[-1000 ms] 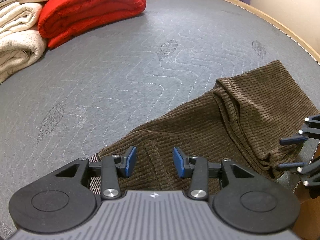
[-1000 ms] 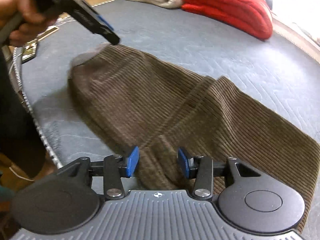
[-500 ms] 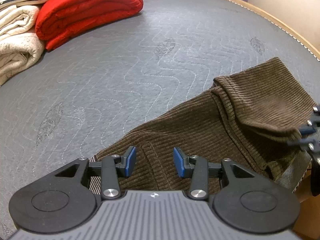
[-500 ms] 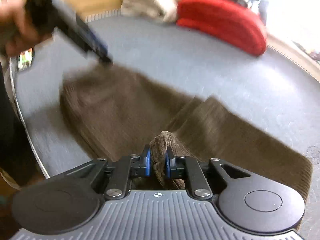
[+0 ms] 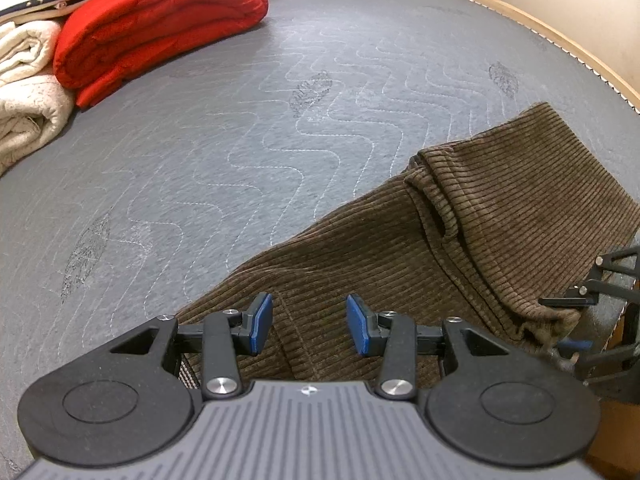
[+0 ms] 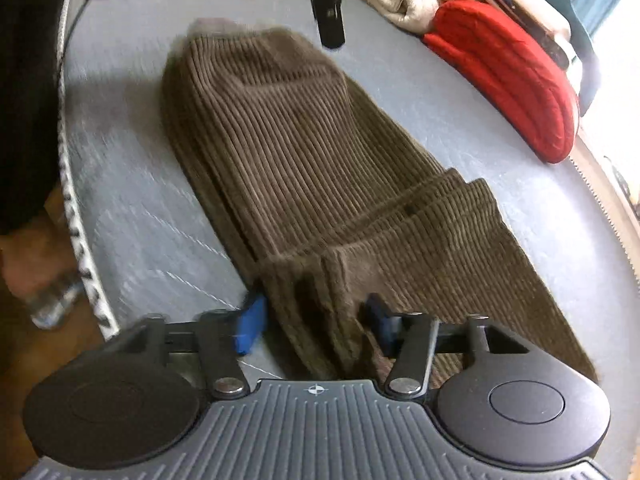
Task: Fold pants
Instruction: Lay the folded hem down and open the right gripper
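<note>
1. Lying on the grey mattress (image 5: pixel 280 128): brown corduroy pants (image 5: pixel 460 248), folded, near its edge.
2. Left gripper (image 5: pixel 309 324) is hovering over the pants, jaws apart, gripping nothing.
3. Right gripper (image 6: pixel 316 324) is opening, pants fold between its pads.

no readable text, far items blurred

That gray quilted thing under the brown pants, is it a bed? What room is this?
Probably a bedroom. The pants lie on a gray quilted mattress with a wooden frame, and folded blankets, red and cream, are stacked at its far end.
</note>
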Action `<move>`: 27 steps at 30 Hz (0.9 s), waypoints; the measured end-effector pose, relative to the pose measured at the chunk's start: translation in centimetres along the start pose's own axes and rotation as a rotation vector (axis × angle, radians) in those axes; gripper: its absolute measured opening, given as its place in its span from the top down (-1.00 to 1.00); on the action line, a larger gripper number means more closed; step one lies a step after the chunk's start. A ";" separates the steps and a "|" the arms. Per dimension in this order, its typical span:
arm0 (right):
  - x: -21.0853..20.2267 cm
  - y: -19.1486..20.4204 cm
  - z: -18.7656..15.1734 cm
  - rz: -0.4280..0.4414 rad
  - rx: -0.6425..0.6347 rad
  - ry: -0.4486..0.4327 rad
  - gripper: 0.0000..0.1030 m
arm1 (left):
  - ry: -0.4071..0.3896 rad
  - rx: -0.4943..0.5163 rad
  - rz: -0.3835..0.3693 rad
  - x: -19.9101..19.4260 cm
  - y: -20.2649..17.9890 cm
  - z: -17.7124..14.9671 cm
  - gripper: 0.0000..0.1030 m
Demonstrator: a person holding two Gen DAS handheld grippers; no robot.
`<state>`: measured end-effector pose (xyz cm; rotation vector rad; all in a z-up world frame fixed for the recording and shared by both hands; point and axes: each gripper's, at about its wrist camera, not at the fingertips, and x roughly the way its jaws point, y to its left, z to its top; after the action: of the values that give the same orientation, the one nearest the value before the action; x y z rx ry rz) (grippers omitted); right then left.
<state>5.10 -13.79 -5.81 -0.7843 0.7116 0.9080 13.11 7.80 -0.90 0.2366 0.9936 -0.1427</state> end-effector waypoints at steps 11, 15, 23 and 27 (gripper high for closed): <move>-5.5 -5.7 2.1 0.066 0.359 -0.242 0.54 | -0.009 -0.022 -0.004 -0.2 0.5 -0.1 0.11; -1.0 -1.9 2.0 0.124 0.226 -0.050 0.36 | -0.010 -0.024 -0.010 -0.2 0.2 0.3 0.11; -2.9 -2.9 1.8 0.146 0.314 -0.131 0.15 | -0.009 -0.018 -0.028 0.5 -0.6 1.1 0.09; -2.4 -3.3 1.1 0.175 0.342 -0.127 0.14 | -0.007 -0.014 -0.044 1.0 -1.5 1.9 0.09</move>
<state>7.16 -15.07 -2.41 -0.3621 0.8053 0.9523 14.83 5.84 -0.99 0.2019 0.9931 -0.1766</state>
